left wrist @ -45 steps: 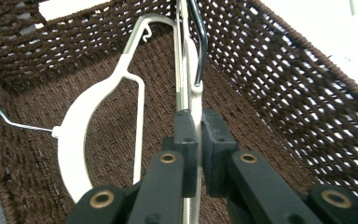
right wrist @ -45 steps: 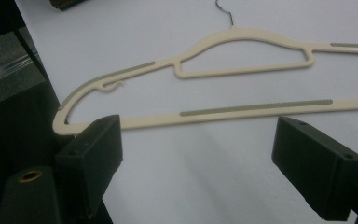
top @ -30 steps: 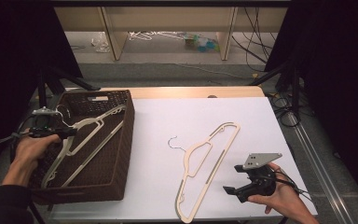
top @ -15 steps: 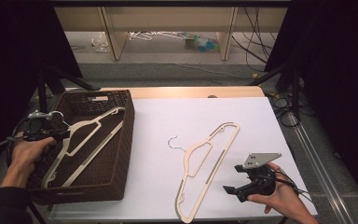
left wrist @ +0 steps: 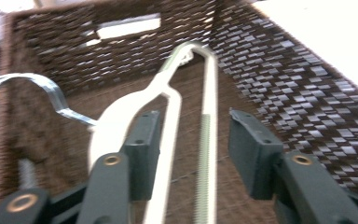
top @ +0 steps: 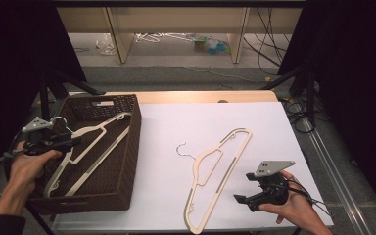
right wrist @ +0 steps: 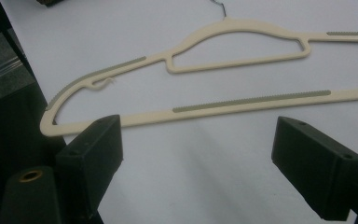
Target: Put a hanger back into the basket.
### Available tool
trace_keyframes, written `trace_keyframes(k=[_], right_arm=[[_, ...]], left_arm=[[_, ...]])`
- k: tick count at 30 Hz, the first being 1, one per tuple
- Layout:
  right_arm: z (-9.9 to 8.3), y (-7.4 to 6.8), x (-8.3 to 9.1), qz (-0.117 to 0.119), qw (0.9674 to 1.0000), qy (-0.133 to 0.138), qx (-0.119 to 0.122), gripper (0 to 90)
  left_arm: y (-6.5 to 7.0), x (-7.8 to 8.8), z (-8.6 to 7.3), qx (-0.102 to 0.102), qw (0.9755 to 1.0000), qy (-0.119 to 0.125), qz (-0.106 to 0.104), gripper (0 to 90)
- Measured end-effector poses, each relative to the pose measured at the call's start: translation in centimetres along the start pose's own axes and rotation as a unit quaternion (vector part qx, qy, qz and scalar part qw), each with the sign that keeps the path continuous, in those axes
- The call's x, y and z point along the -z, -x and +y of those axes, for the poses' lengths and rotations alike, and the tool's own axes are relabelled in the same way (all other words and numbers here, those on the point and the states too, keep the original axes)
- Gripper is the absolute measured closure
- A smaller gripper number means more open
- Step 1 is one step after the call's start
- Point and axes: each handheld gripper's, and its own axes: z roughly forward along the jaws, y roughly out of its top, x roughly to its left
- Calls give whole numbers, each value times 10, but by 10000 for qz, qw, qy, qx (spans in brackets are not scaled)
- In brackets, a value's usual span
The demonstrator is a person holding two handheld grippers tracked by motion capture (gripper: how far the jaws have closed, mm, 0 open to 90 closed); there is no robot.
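Two cream hangers were in the scene, and the work seemed to be to put them into the brown wicker basket point(top: 127, 161) at the left side of the white table point(top: 176, 122).

One hanger point(top: 90, 154) was already inside the basket, lying slanted with its metal hook point(top: 58, 120) near the left wall. The left gripper point(top: 73, 143) was just above the neck of this hanger. Its jaws had just been opening and stood half spread, and in the left gripper view the pads point(left wrist: 142, 154) no longer pressed on the hanger's bars, which passed between them. That view was blurred, so perhaps a light touch on one pad remained. To finish this release well, I think the hand should open a little more and lift straight up, so that no pad catches a bar and drags the hanger out again.

The second hanger point(top: 218, 174) lay flat on the table, well apart from the basket, its hook point(top: 182, 148) pointing toward it. The right gripper point(top: 245, 200) waited just beside its lower end, jaws spread wide and holding nothing. A good grasp would probably be at the neck, where the hanger balances.
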Motion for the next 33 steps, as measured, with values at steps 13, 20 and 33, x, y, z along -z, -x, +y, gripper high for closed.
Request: trace_keyframes(k=[13,20,33], right_arm=[[-4,2,-9,-270,9983,78,-503,173],[-7,7,-10,-399,9970,224,-627,173],[-10,10,-9,-336,9962,262,-755,174]], left_arm=[[102,15,3,-339,9947,698,-669,331],[154,13,0,-803,9863,909,-1115,265],[204,3,-24,-911,9813,948,-1407,214]])
